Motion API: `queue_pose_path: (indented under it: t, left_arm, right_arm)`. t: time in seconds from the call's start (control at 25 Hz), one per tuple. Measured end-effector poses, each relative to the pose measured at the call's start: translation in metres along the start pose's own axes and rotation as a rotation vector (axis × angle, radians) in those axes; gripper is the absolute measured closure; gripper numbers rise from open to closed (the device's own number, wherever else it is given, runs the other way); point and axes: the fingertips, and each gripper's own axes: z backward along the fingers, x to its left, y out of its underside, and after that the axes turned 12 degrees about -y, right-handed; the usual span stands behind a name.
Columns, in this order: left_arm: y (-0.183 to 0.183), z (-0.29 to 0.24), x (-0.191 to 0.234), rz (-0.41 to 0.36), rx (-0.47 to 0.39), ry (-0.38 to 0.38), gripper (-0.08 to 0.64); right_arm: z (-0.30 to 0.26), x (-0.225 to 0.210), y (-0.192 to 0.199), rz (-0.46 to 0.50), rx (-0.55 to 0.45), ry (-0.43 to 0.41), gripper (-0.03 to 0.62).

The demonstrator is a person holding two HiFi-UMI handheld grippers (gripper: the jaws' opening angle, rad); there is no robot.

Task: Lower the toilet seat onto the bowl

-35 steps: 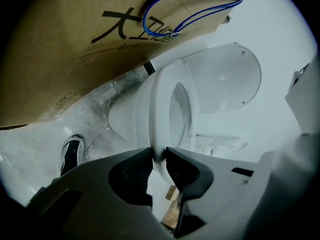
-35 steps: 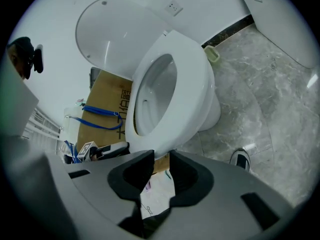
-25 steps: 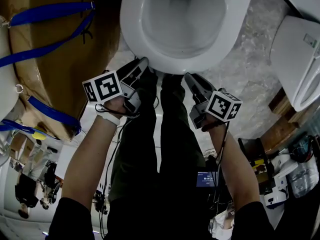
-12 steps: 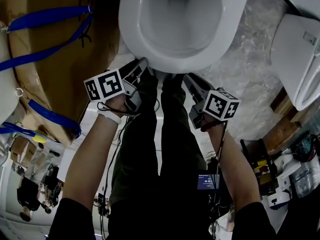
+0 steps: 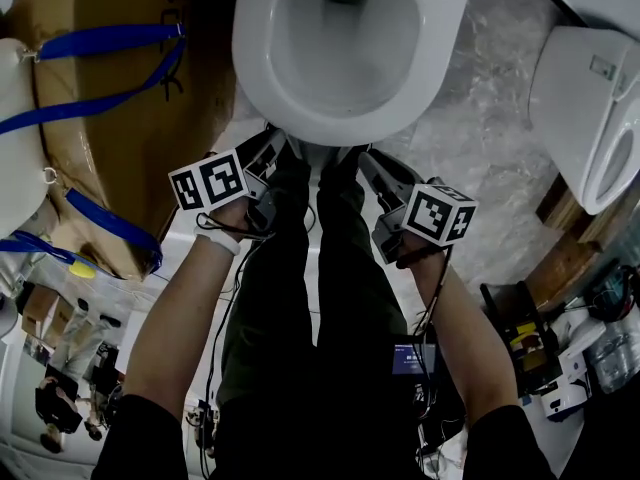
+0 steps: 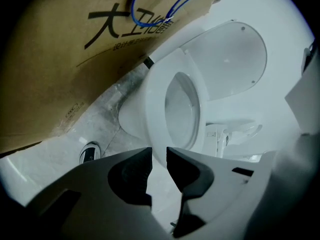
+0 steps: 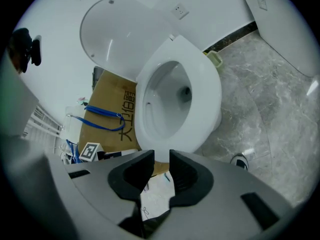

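The toilet seat (image 5: 254,60) lies flat on the bowl (image 5: 345,48), straight ahead of the person and at the top of the head view, while the lid (image 7: 117,34) stands raised behind it against the white wall. Neither pair of tongs touches the seat. The left tongs (image 5: 280,140) are held low in front of the bowl's front rim, their marker cube (image 5: 208,180) turned up toward the head camera; in the left gripper view the two dark jaws stand a narrow gap apart with nothing between them, and the bowl shows beyond them. The right tongs (image 5: 368,160) sit level with them on the other side of the person's dark trouser legs (image 5: 320,298), also just short of the rim, with the cube (image 5: 440,214) facing up. In the right gripper view its jaws likewise stand slightly apart and empty, aimed at the front of the seat. To the left of the toilet a large brown cardboard box (image 5: 130,128) bound with blue straps (image 5: 100,38) rests on the grey marbled floor (image 5: 480,138). A second white toilet (image 5: 585,118) stands well apart at the right edge of the head view.
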Motion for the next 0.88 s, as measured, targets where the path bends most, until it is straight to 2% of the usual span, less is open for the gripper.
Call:
queue_pose_path:
  t: [0.12, 0.28, 0.44, 0.6, 0.72, 0.88]
  left_arm:
    - [0.001, 0.022, -0.024, -0.108, -0.037, 0.005, 0.466]
    - [-0.001, 0.067, -0.078, -0.261, -0.102, 0.043, 0.466]
    - [-0.007, 0.128, -0.144, -0.303, -0.193, 0.118, 0.466]
    - [-0.011, 0.198, -0.186, -0.360, -0.240, 0.168, 0.466]
    - [-0.018, 0.247, -0.216, -0.388, -0.284, 0.191, 0.466]
    - [-0.007, 0.310, -0.255, -0.425, -0.356, 0.216, 0.466]
  right_arm:
    - [0.008, 0.027, -0.017, 0.074, -0.024, -0.012, 0.482]
    - [0.028, 0.081, -0.041, 0.177, -0.076, -0.035, 0.482]
    - [0.062, 0.148, -0.070, 0.203, -0.154, -0.094, 0.482]
    - [0.097, 0.217, -0.095, 0.215, -0.229, -0.152, 0.482]
    - [0.129, 0.266, -0.125, 0.265, -0.276, -0.177, 0.482]
    - [0.184, 0.321, -0.141, 0.343, -0.311, -0.202, 0.482]
